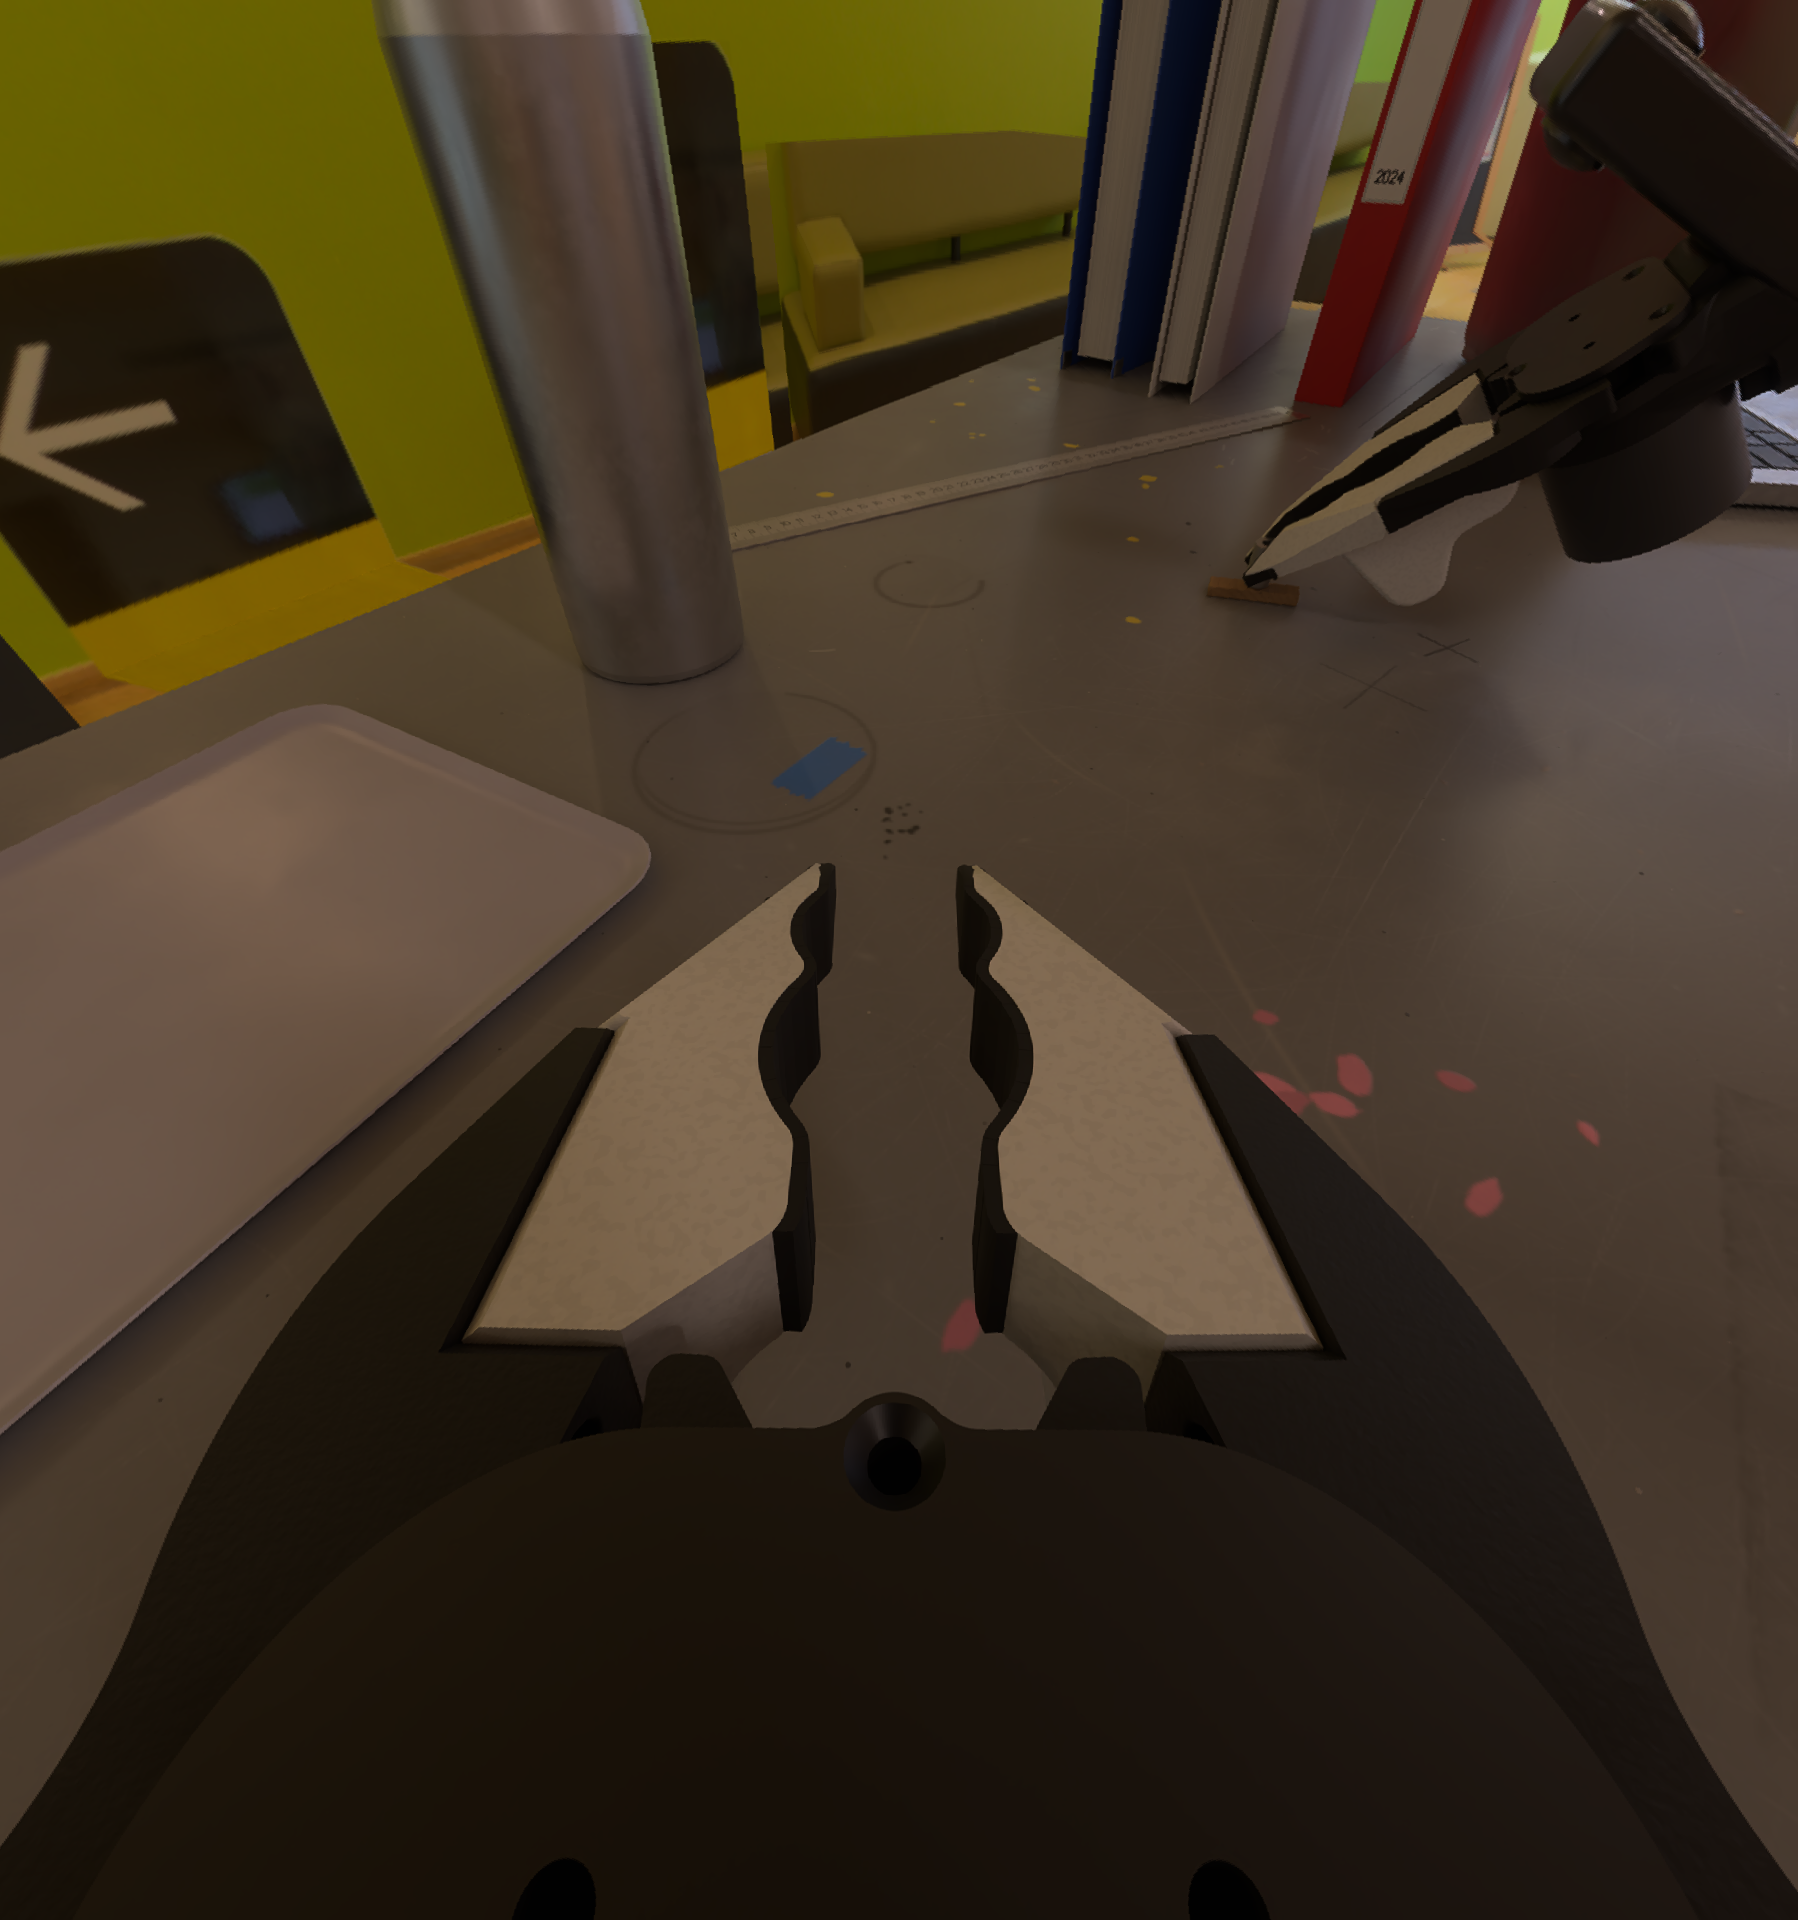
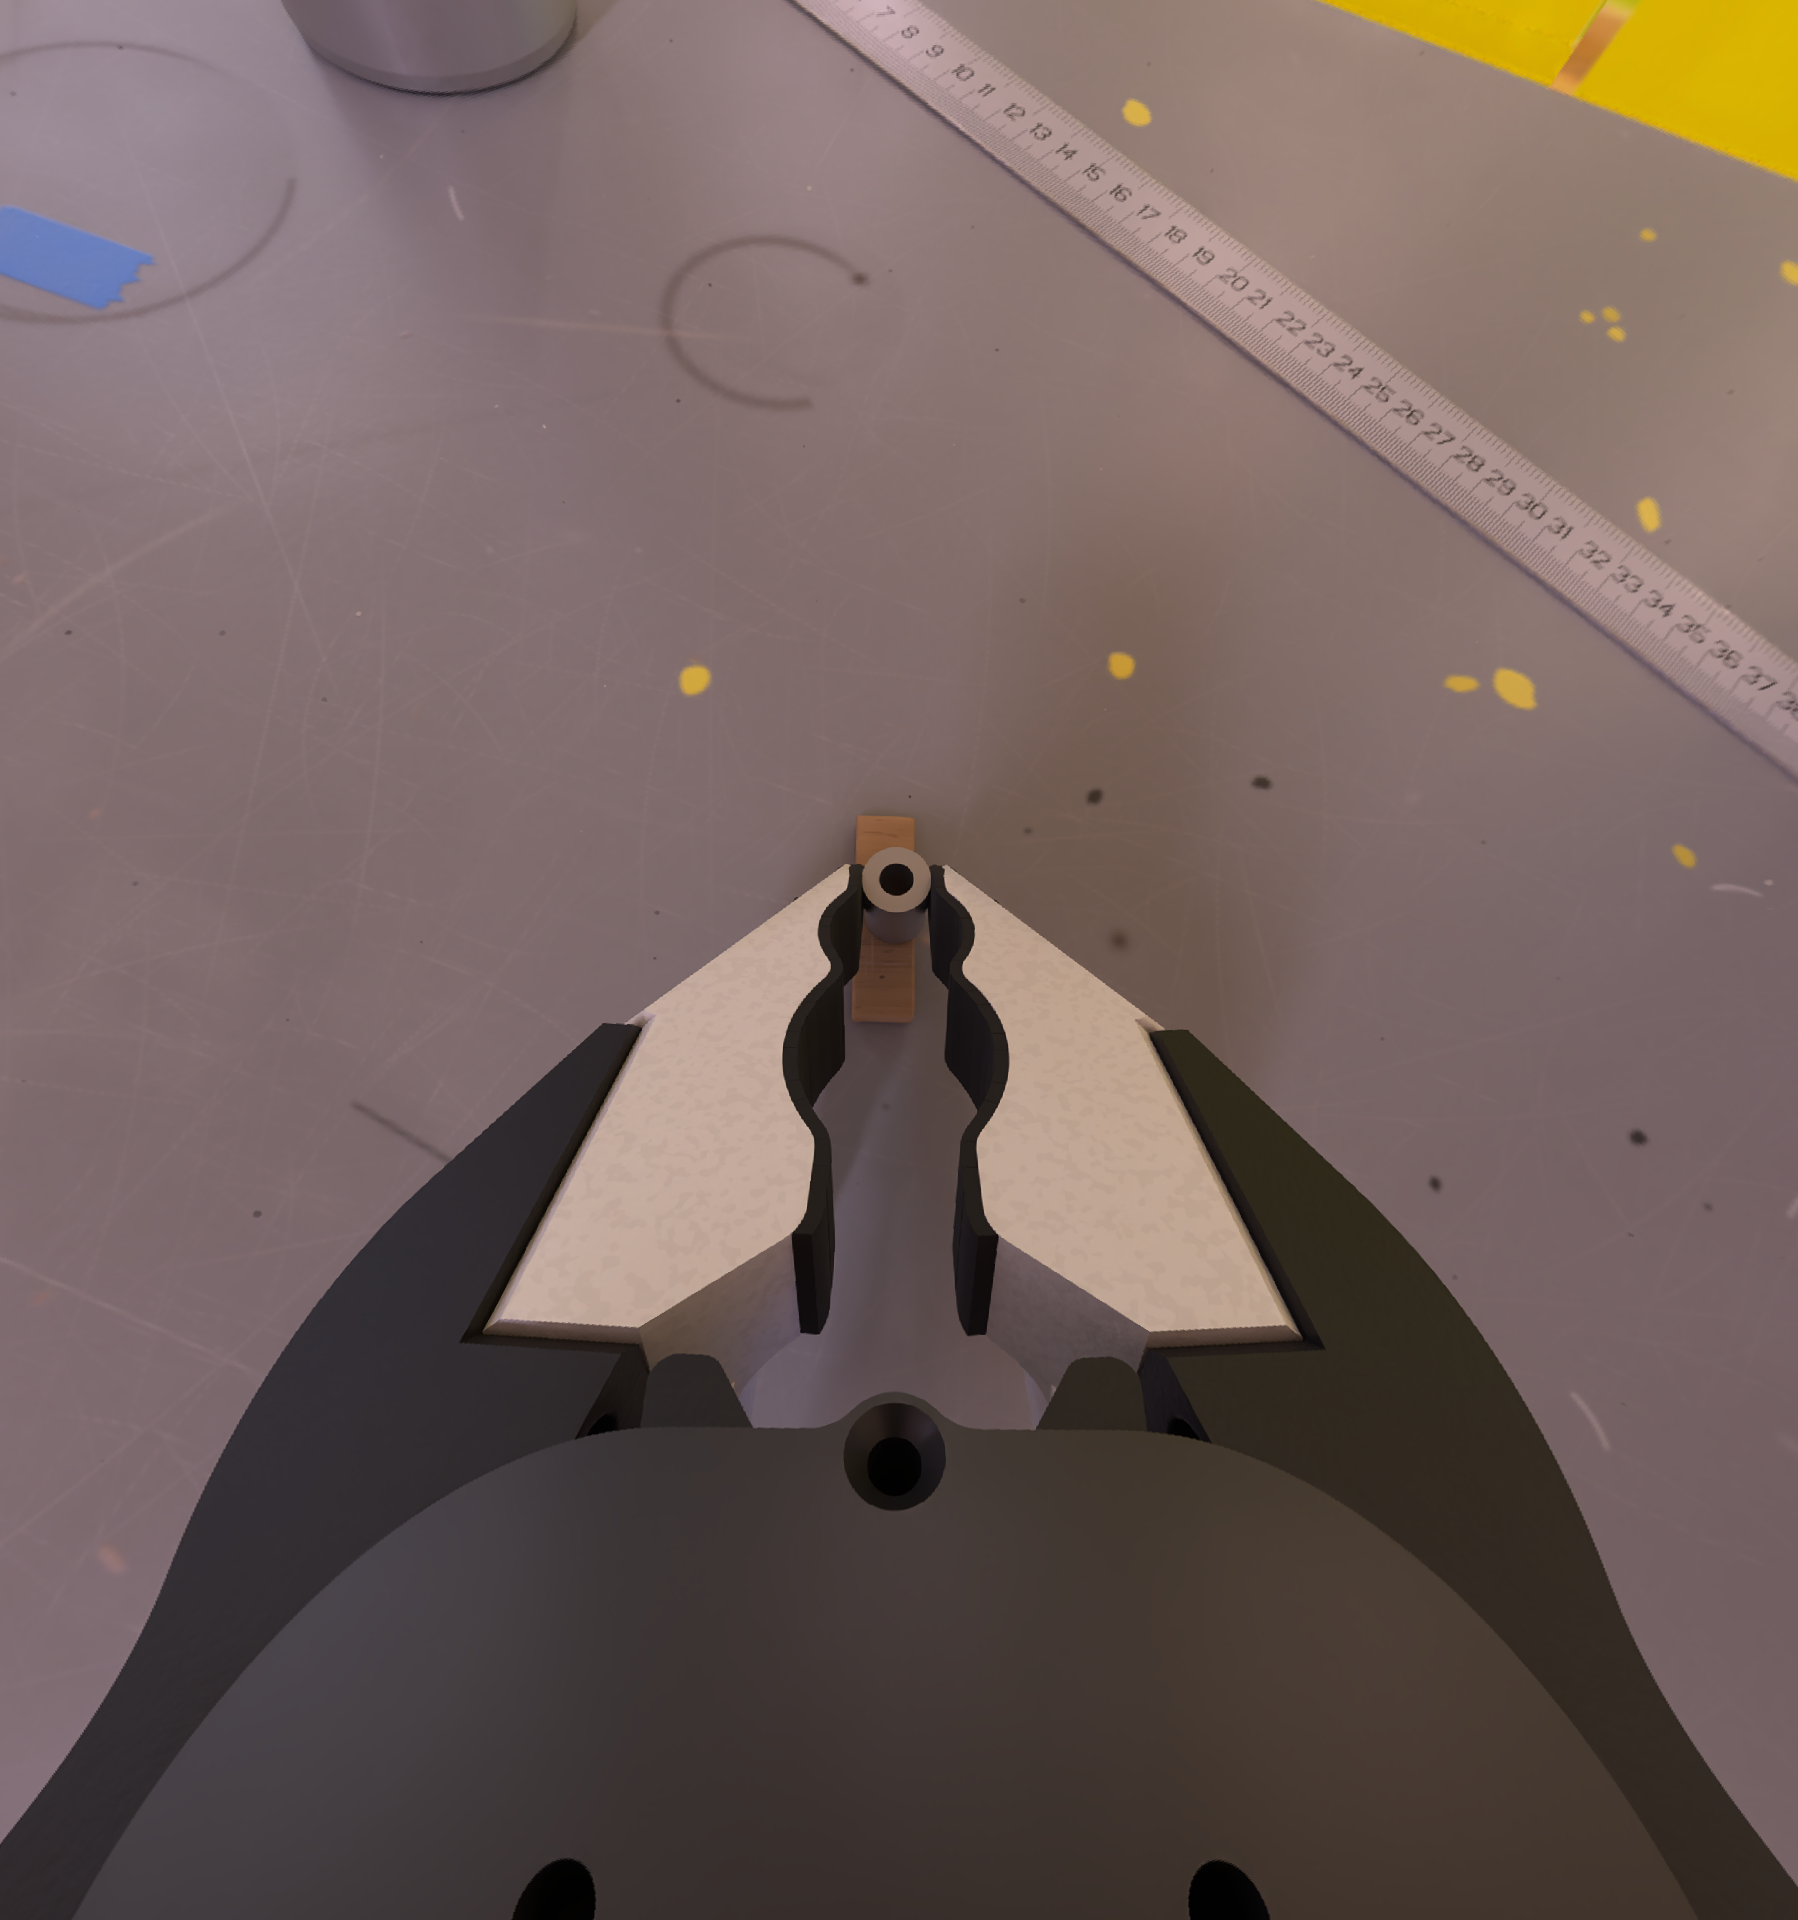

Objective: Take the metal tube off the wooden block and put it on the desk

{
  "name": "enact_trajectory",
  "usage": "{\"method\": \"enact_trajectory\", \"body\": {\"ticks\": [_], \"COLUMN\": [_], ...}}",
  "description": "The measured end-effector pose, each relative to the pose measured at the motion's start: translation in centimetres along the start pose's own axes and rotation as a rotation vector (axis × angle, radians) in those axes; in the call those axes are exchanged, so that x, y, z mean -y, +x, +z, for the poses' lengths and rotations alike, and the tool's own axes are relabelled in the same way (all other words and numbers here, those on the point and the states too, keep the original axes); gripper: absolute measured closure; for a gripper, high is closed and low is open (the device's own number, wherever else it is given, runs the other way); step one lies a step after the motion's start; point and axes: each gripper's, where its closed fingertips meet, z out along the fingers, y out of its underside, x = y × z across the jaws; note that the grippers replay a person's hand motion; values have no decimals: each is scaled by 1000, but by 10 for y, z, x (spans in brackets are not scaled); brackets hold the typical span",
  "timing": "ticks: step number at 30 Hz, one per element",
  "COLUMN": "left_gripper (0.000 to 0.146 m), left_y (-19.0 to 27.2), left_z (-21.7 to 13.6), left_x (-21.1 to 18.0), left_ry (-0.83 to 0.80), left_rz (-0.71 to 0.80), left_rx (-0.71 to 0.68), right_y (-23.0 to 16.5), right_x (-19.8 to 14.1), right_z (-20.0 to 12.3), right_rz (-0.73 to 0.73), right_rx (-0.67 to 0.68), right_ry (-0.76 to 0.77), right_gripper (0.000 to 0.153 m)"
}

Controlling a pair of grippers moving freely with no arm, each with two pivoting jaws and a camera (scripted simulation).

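Grey scratched worktop [image 2: 459,644] carries everything. Left hand-held gripper [image 1: 895,873], jaws apart and empty, waits at lower centre. Right hand-held gripper [image 2: 895,883] at centre frame pinches the short grey metal tube [image 2: 895,891], apparently for lifting, upright on the thin tan wooden block [image 2: 884,987].

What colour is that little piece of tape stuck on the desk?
Blue. The tape shows best in the right wrist view, lying flat on the grey desk.

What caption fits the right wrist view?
Right gripper closed on the tube above the block.
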Motion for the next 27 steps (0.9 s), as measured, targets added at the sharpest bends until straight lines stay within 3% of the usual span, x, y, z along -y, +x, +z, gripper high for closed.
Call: {"method": "enact_trajectory", "body": {"ticks": [7, 11, 15, 19, 27], "left_gripper": [123, 123, 123, 123, 123], "left_y": [1, 1, 3, 5, 4], "left_z": [0, 0, 1, 0, -6], "left_x": [0, 0, -1, -3, -8], "left_ry": [-3, -3, -9, -19, -42], "left_rz": [5, 17, 45, 73, 59], "left_rx": [-2, 3, 15, 32, 71], "right_y": [-14, -82, -154, -173, -167], "right_x": [27, 44, 35, 19, 10], "right_z": [-27, -54, -63, -43, -30], "right_rz": [-68, -173, -275, -353, -382], "right_rx": [8, 300, 534, 466, 395], "right_ry": [130, 215, 212, 136, 96], "right_gripper": [141, 141, 141, 141, 141]}}
